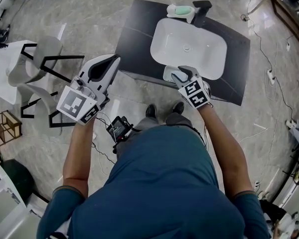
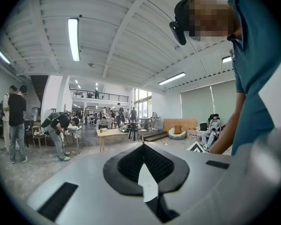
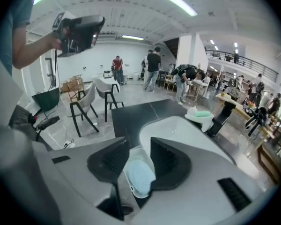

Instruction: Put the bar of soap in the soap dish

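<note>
Big dark desk (image 1: 139, 39) out on a marble floor, with a white sink (image 1: 164, 41) taking up most of the top. Left claw (image 1: 114, 59) parked off to the left, well apart from the desk, shut with nothing in it.

Right claw (image 3: 136, 146) over the near rim of the sink, clamped on the bar of soap (image 3: 139, 175). Pale blue-green, with some whitish shell or wrap round it, can't tell which. Seems to be held clear of the rim, hard to be sure.

Black tap (image 1: 202, 6) at the far edge. Just left of that, the white soap dish (image 1: 188, 18), apparently with something pale green on it already.

What could go wrong, guessing here:
- Slippery bar pinched only by its sides. Squeeze harder or tilt too much and could squirt straight out into the sink.
- Whole sink to cross before reaching the dish, so plenty of room for a drop.
- Dish small and right beside the tap. Easy to clip the tap or shove the dish off the far edge.
- If occupied, could slide off the green thing.
</note>
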Tool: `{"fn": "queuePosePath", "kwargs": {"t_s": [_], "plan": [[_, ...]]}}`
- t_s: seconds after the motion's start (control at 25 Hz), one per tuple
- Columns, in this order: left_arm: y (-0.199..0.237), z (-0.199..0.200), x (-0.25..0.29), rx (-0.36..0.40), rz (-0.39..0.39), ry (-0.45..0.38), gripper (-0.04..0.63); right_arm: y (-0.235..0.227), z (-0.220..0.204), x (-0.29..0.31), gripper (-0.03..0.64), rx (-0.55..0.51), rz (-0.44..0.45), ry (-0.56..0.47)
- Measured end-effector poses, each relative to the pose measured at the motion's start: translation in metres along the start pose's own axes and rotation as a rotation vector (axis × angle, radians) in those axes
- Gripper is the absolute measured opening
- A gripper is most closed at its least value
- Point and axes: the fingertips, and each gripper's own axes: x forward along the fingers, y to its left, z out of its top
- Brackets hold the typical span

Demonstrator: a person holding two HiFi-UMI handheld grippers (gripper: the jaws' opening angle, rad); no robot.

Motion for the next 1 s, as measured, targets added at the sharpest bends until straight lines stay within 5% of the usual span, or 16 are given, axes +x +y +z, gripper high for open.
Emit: {"fn": "queuePosePath", "kwargs": {"t_s": [0.16,0.52,1.0], "plan": [[-0.012,0.006,0.008,0.008,-0.039,-0.017,0.002,-0.006,0.058,-0.046,0.026,0.057,-0.054,-0.215],[-0.039,0.020,0.029,0.019,-0.134,-0.059,0.002,-0.015,0.170,-0.174,0.015,0.158,-0.091,-0.584],[-0.066,0.034,0.037,0.051,-0.227,-0.089,0.002,0.011,0.221,-0.265,0.014,0.124,-0.117,-0.720]]}}
